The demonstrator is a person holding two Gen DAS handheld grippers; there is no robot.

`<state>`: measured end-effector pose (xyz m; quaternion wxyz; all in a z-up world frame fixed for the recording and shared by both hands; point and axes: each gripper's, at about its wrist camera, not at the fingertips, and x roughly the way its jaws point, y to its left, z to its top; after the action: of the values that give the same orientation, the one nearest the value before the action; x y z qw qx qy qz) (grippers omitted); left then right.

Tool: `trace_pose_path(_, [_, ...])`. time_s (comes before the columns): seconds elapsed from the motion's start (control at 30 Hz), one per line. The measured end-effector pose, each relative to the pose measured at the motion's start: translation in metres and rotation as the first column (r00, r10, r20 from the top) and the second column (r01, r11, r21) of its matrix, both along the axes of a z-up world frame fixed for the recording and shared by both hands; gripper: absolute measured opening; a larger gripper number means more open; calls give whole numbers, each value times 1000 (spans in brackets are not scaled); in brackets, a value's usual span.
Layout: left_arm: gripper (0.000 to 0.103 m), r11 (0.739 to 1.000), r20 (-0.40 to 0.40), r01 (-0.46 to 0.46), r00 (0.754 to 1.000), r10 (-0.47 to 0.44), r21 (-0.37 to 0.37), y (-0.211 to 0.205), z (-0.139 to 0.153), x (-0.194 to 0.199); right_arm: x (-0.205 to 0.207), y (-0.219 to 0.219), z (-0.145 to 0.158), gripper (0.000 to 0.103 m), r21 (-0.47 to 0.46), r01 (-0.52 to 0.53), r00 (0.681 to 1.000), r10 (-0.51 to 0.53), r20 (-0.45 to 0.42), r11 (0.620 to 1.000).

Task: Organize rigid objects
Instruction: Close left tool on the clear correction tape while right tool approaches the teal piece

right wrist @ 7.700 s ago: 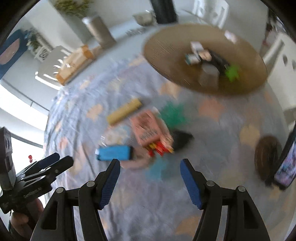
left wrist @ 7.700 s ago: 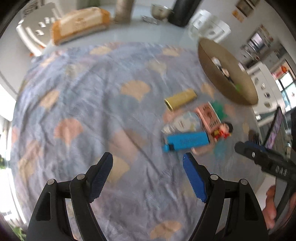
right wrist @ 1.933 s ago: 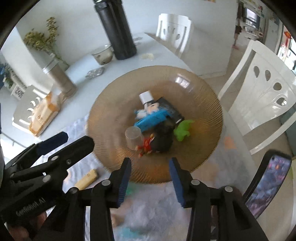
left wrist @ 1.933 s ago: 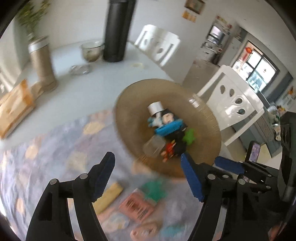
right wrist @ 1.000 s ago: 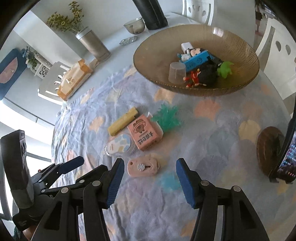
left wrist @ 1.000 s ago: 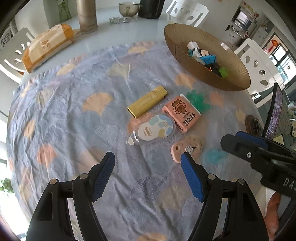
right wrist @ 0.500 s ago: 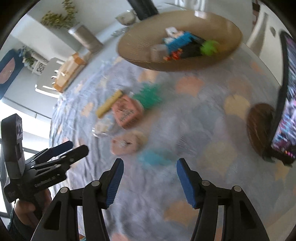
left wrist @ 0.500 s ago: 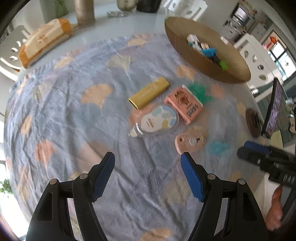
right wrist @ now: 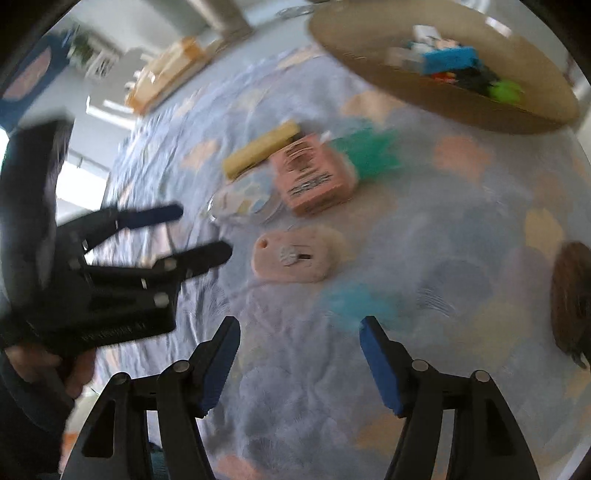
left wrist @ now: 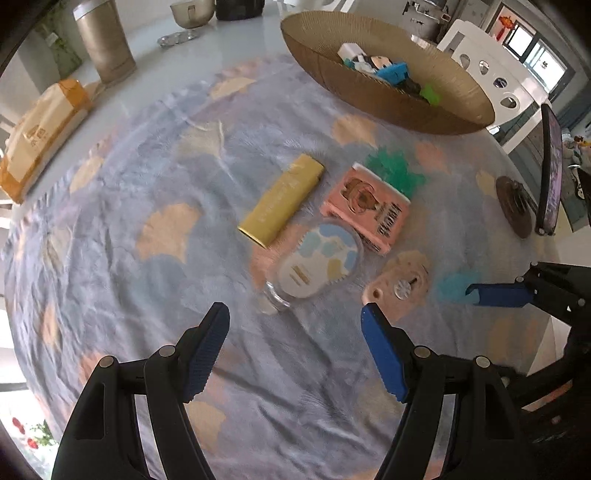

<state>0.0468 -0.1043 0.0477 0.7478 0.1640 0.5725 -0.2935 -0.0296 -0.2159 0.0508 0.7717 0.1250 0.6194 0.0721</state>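
On the patterned cloth (left wrist: 155, 280) lie a yellow flat case (left wrist: 281, 200), a pink box (left wrist: 367, 206), a round clear case with a blue and cream pattern (left wrist: 314, 264) and a pale pink flat piece (left wrist: 400, 284). The brown woven bowl (left wrist: 391, 107) at the back holds several small toys. My left gripper (left wrist: 295, 325) hangs open above the cloth, just short of the round case. My right gripper (right wrist: 298, 336) is empty, its jaws opening, just short of the pale pink piece (right wrist: 295, 258); the pink box (right wrist: 312, 173) lies beyond.
A metal canister (left wrist: 105, 40), a wrapped loaf (left wrist: 40, 129) and a steel bowl (left wrist: 192, 13) stand at the table's back left. A phone on a stand (left wrist: 550, 162) and a dark round coaster (left wrist: 515, 206) are at the right edge. White chairs stand beyond the table.
Both grippers have sunk closer to the cloth and the objects loom larger. The right gripper's jaws stand wider than a second ago. The right view has swung and blurred.
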Motion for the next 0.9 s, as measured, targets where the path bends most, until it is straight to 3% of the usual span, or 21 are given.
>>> trace_pose_path(0.17, [72,999,-88,1,996,-5,-44,11,-5,12,12,9,-6,71,-164,-79,995,87,43,983])
trace_pose_path(0.37, [72,999,-102,29,994,-32,-31,15,-12,16,30,10,-11,85,-172,-148,985,160,61,974])
trace_pose_path(0.57, [72,998,-120,30,992,-36,-47,9,-20,26,35,28,-16,86,-281,-249,959,276,62,927])
trace_pose_path(0.63, [72,998,-120,38,992,-44,-49,9,-21,27,33,27,-15,86,-268,-278,953,300,43,923])
trace_pose_path(0.8, [72,996,-111,67,991,-74,-63,-7,-23,30,29,2,-9,86,-96,-250,967,254,30,964])
trace_pose_path(0.9, [72,995,-105,71,991,-78,-68,-13,-24,33,28,-1,-4,86,-117,-226,971,234,59,967])
